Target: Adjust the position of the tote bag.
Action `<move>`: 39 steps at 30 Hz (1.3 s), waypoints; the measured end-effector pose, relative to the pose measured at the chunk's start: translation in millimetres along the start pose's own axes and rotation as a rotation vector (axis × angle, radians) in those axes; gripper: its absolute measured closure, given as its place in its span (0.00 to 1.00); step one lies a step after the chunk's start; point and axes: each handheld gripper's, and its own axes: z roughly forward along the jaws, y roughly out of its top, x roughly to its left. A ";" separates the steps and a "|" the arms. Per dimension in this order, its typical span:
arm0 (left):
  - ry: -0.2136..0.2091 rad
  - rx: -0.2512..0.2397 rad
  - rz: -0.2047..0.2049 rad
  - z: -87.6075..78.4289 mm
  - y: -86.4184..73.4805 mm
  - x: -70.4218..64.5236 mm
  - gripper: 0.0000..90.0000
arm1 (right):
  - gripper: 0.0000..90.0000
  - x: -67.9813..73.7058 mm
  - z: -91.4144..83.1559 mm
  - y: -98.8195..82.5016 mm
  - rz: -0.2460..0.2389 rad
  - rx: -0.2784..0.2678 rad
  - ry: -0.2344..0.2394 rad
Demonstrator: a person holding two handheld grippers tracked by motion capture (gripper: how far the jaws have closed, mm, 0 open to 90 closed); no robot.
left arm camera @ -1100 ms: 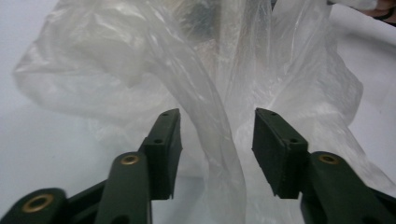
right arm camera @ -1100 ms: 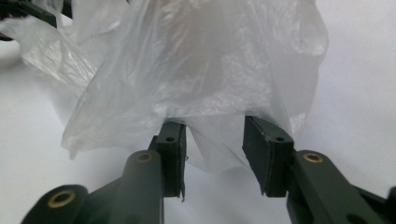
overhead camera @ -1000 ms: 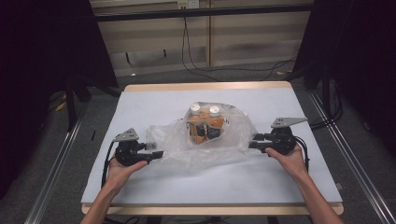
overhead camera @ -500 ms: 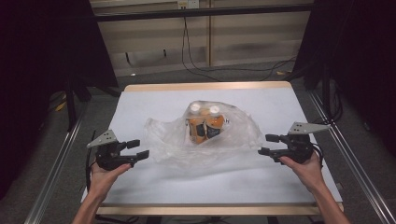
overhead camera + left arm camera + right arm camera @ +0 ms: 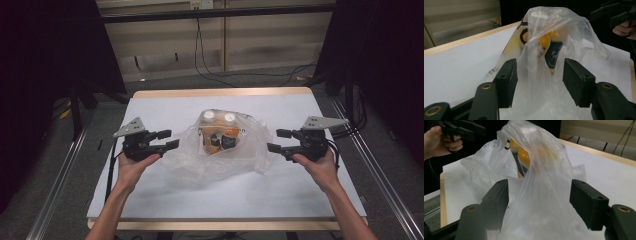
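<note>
step: both tongs squared up on a clear plastic bag [image 5: 220, 150], one each side; looks like the approach to grab its film, nothing gripped yet
bag: lies mid-bench, crumpled, orange-and-white packets [image 5: 218, 135] bunched inside, toward the far end
left tongs [image 5: 167, 139]: jaws apart, just been closing a bit; in the left gripper view film sits between them, pads not pressing on it
right tongs [image 5: 279, 140]: jaws apart, just been opening; in the right gripper view film rises between them, again no pinch
hands: left hand [image 5: 134, 167] and right hand [image 5: 316, 165] hold the tools just off the bag's two edges
next move: my guess, ease each in and close on a loose fold, not the packets; thin film slips and tears, so both sides should pull evenly
bench [image 5: 300, 195]: white top, pale wood edge, bare apart from the bag
room: dark curtains on both sides, pale wall panel behind, cables [image 5: 210, 65] hanging down to a grey floor, metal rails along the bench sides
</note>
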 end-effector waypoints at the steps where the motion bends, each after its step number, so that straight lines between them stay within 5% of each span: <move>1: 0.002 0.011 0.008 5.4 1.9 1.7 0.49 | 0.35 -0.3 8.6 4.2 -0.012 0.003 0.009; 8: -0.023 0.080 0.030 44.3 10.5 14.8 0.46 | 0.37 -8.3 51.0 18.5 -0.030 0.055 -0.003; 10: -0.036 0.108 0.052 48.8 9.6 14.7 0.56 | 0.63 -12.4 56.7 20.1 -0.034 0.048 0.006; 14: -0.042 0.076 0.057 47.6 14.2 22.9 0.99 | 1.00 -21.2 63.3 30.6 -0.022 0.005 0.021; 20: -0.013 0.066 0.021 56.0 30.9 43.6 1.00 | 1.00 -42.2 81.5 56.2 0.010 -0.029 0.002; 23: 0.004 0.122 0.000 62.7 27.9 53.0 1.00 | 1.00 -53.7 92.5 58.9 0.017 0.006 -0.029; 32: 0.031 0.352 0.033 90.0 -15.0 53.1 1.00 | 1.00 -69.9 120.8 13.6 0.049 0.174 -0.049; 39: 0.027 0.400 0.031 102.7 -37.8 51.6 1.00 | 1.00 -67.4 129.9 -20.6 0.059 0.247 -0.055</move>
